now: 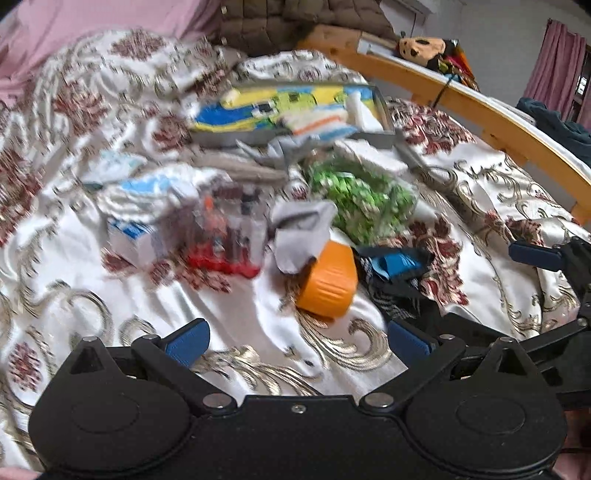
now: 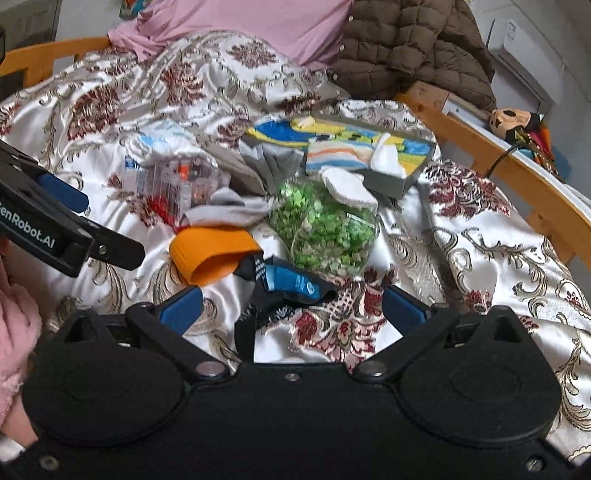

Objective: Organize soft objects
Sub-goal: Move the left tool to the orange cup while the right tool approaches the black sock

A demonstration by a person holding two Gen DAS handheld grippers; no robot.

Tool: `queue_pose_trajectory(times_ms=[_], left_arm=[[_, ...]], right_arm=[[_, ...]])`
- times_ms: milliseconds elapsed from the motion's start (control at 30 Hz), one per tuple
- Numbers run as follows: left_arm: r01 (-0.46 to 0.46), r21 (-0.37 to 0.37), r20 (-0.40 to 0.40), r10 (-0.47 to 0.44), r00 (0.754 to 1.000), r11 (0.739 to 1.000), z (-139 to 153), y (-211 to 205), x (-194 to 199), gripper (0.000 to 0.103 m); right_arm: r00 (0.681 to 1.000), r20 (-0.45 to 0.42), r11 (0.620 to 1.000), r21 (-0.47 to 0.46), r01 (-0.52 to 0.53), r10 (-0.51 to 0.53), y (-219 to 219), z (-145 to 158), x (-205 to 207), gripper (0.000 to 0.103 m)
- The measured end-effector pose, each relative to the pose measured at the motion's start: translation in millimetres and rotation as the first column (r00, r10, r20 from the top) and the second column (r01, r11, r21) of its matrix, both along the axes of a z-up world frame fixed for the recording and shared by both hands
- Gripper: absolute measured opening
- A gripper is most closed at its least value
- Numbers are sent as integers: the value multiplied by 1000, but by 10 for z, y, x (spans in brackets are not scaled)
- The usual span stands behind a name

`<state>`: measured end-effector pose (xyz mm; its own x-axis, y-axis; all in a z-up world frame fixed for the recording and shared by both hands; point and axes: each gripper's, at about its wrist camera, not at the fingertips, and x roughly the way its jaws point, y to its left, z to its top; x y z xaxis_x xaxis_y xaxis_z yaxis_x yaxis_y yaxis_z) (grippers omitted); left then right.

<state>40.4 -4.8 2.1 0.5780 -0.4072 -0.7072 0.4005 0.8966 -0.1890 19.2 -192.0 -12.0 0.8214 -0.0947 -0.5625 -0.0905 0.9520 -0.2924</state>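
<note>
**Bed strewn with socks and clutter, both claws wide and empty**

Bedspread (image 2: 480, 236), white satin with red and gold flowers, fills most of both views; a wooden bed frame (image 2: 517, 162) curves down the right edge, a pink sheet (image 2: 258, 22) lies at the top of the right wrist view, and a brown quilted jacket (image 2: 413, 48) is heaped at the upper right; a grey tray (image 2: 391, 181) sits just above centre, holding folded cloths in blue, yellow and green and a striped sock (image 2: 332, 157); a clear bag of green pieces (image 2: 325, 225) lies in the middle of the frame just below the tray, with a white pad (image 2: 347, 184) resting on its top edge; an orange cup (image 2: 210, 254) lies on its side left of centre, a grey sock (image 2: 229, 212) touching its upper rim; a black and blue sock (image 2: 291, 284) lies just right of the cup, at lower centre, between the spread fingers of the right claw (image 2: 291, 310); that claw is fully apart and grips nothing; the left claw (image 1: 299, 339) is likewise spread wide and empty, above bare bedspread at lower centre of the blurred left wrist view, the orange cup just beyond it; a clear box with a red base (image 1: 225, 236) stands left of centre there.
</note>
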Motion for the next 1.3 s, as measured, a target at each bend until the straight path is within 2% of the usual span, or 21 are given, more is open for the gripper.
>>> queue_pose_trajectory(times_ms=[267,933,1300], left_arm=[[5,-55,-118,-12,993,998,-175,-73,213,102],[-33,-116,-219,7,976,993,-291,-57,350,102],[-101,-198,-279,43,959,975,-361,-58,498,102]], right_arm=[[994,-104,998,40,41,-36,-141,-126,203,102],[986,-154,996,46,71,-63,-196,-178,361,102],[986,-149,994,73,87,-76,-244,-192,497,102]])
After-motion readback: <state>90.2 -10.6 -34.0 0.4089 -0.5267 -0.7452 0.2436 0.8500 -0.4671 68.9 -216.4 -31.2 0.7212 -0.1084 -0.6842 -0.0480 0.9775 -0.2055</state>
